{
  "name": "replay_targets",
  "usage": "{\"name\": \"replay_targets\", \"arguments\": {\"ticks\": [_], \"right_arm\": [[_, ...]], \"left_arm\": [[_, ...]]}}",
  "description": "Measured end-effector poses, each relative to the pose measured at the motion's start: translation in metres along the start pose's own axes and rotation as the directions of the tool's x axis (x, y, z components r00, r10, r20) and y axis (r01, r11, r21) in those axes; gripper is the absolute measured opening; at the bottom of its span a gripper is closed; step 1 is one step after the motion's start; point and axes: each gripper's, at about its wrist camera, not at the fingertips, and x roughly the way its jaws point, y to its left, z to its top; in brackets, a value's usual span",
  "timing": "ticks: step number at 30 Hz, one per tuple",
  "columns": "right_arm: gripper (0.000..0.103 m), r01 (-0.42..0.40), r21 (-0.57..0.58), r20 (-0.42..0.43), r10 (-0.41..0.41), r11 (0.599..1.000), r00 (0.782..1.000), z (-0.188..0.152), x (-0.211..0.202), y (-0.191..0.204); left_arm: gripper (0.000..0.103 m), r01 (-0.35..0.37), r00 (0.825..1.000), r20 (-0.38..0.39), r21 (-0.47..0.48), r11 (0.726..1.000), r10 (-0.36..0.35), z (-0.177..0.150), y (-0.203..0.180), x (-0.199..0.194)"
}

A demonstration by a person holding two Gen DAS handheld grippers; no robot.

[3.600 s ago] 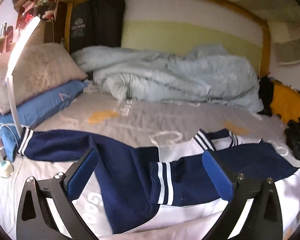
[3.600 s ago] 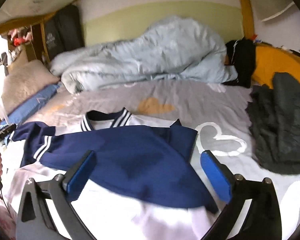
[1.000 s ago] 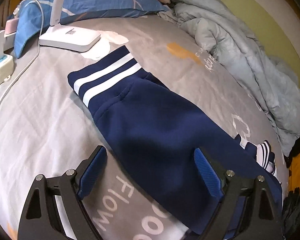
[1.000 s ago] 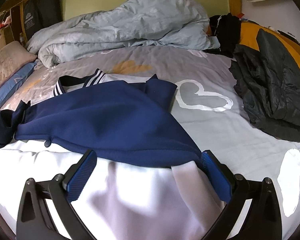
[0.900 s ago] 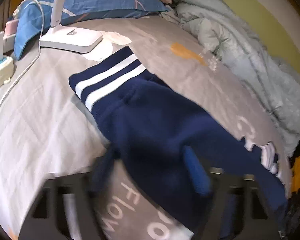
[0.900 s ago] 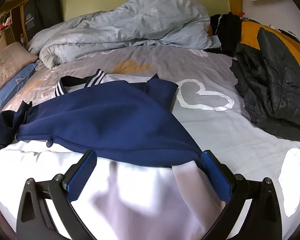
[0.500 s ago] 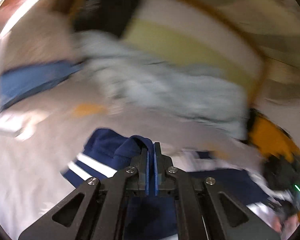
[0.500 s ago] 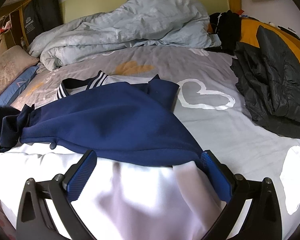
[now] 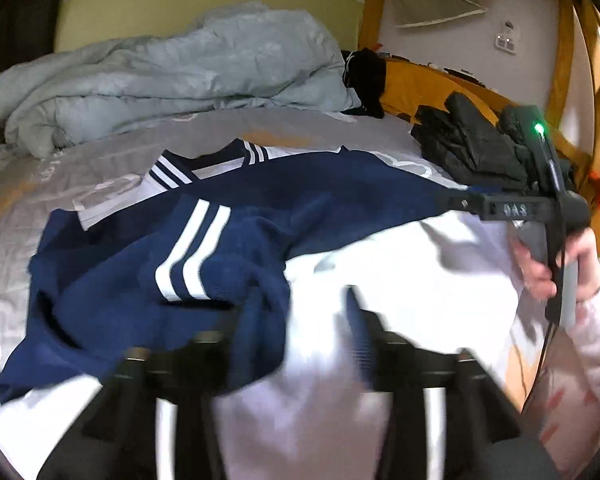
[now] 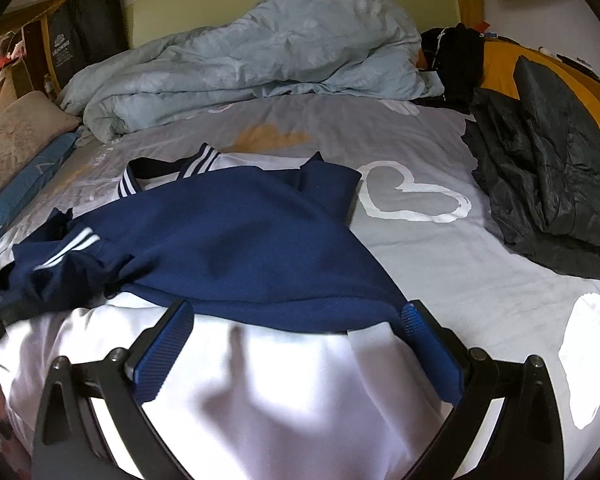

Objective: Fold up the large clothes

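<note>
A navy and white jacket (image 10: 240,248) lies spread on the grey bed sheet (image 10: 440,264). Its left sleeve, with a white-striped cuff (image 9: 192,248), is folded across the white body (image 9: 400,280). My left gripper (image 9: 306,316) is blurred just above that sleeve. Its jaws are opening and the navy cloth bunches against the left finger (image 9: 256,316), no longer pinched. My right gripper (image 10: 298,344) stands open over the white body near the navy right sleeve, holding nothing. In the left wrist view a hand (image 9: 540,264) holds the right gripper's handle.
A crumpled pale blue duvet (image 10: 252,52) fills the back of the bed. A dark padded jacket (image 10: 548,184) lies at the right on a yellow cover (image 9: 412,84). Pillows (image 10: 16,140) are stacked at the left. Wooden bed posts (image 9: 564,52) rise at the right.
My left gripper shut on the striped sleeve, swung it right across the jacket's body, and its jaws now stand apart. The right gripper has stayed still.
</note>
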Motion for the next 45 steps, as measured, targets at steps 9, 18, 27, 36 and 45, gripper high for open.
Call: {"name": "replay_targets", "arguments": {"ticks": [9,18,27,36,45], "right_arm": [[0.103,-0.018,-0.002,0.023,0.018,1.000,1.000,-0.001,-0.004,0.007],[0.094,-0.213,-0.138,0.033,0.219,0.967,0.975,0.000,-0.029,0.082],[0.083,-0.314,-0.395,-0.097,0.300,0.863,0.949,-0.012,-0.006,0.223],[0.020,-0.078,-0.478,-0.061,0.055,0.875,0.997,-0.014,0.043,0.226],[0.016,0.057,-0.186,0.136,-0.032,0.981,0.990,0.061,0.008,0.121]], "left_arm": [[0.071,-0.161,0.972,0.144,-0.177,0.971,0.188,0.011,0.051,-0.061],[0.071,-0.283,0.925,0.170,-0.281,0.917,0.338,0.019,0.113,-0.089],[0.096,-0.366,0.867,0.205,-0.354,0.861,0.453,0.015,0.135,-0.115],[0.100,-0.396,0.877,0.153,-0.307,0.866,0.455,0.013,0.135,-0.095],[0.100,-0.416,0.878,0.118,-0.287,0.863,0.463,0.010,0.130,-0.080]]}}
